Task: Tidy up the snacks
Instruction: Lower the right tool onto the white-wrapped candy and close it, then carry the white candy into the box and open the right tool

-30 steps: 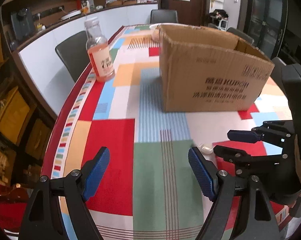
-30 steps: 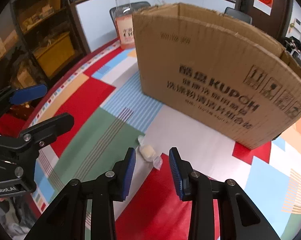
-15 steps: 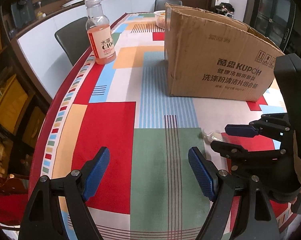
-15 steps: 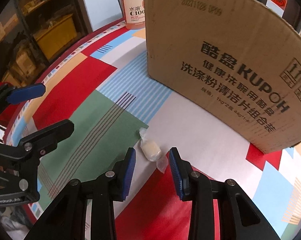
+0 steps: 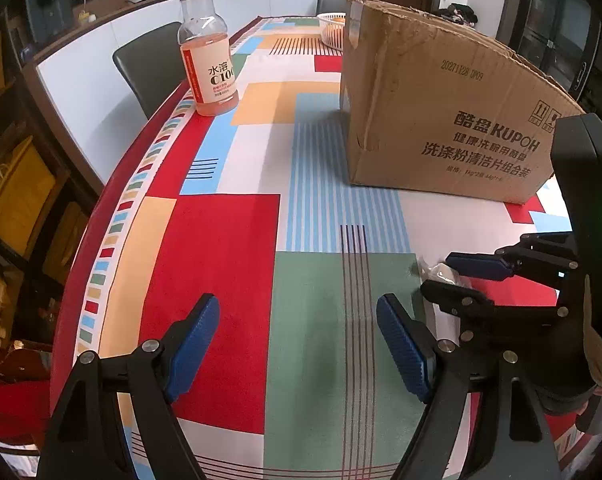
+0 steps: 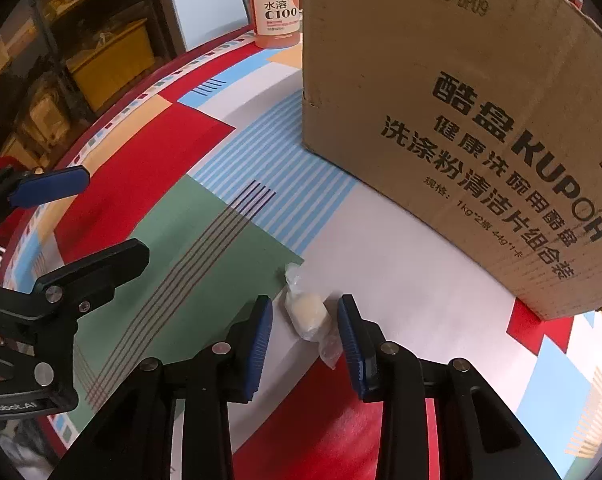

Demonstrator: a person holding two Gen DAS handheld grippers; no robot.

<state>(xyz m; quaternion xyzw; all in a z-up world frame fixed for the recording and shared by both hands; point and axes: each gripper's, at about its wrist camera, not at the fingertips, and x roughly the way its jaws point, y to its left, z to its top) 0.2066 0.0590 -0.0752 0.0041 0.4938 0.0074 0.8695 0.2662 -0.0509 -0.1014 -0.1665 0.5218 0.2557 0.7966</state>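
On patchwork tablecloth point(image 6: 205, 240), right tool point(image 6: 305, 332) straddles wrapped candy point(image 6: 307, 314), unclosed; left tool point(image 5: 299, 340) gapes empty.

- drink bottle point(image 5: 208, 46): upright at table's 11 o'clock edge, pink liquid, white cap, well apart from the rest
- tablecloth point(image 5: 229, 248): red, green, blue-striped and orange blocks
- dark chair point(image 5: 149, 64): behind bottle, 11 o'clock
- white basket point(image 5: 333, 30): 12 o'clock, far end
- yellow bin point(image 6: 109, 60): on shelving, 10 o'clock
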